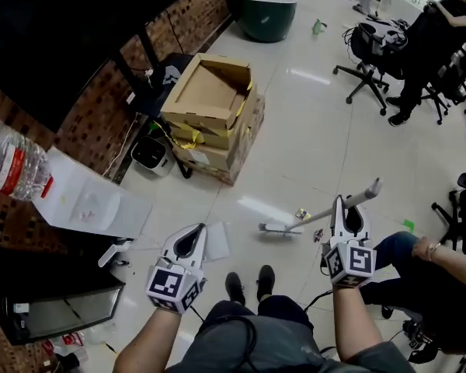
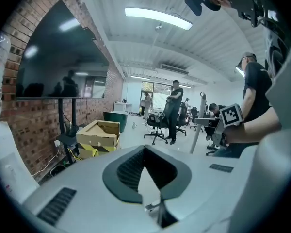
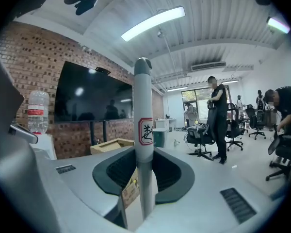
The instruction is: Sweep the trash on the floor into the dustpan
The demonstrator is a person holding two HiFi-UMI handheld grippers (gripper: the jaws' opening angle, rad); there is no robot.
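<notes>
Head view: left gripper jaws drawn together at tips; pale sliver in gap, identity unclear. Pale flat sheet just right of it. Broom head on floor between grippers. Trash beside brush, just left of right gripper. Right jaws clamped on broom handle.

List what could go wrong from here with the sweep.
1. The right tool grips the broom handle well above the brush head, so the head may twist and skip over the scraps.
2. The scraps lie near a seated person's leg; a wide stroke could hit it or scatter them.
</notes>
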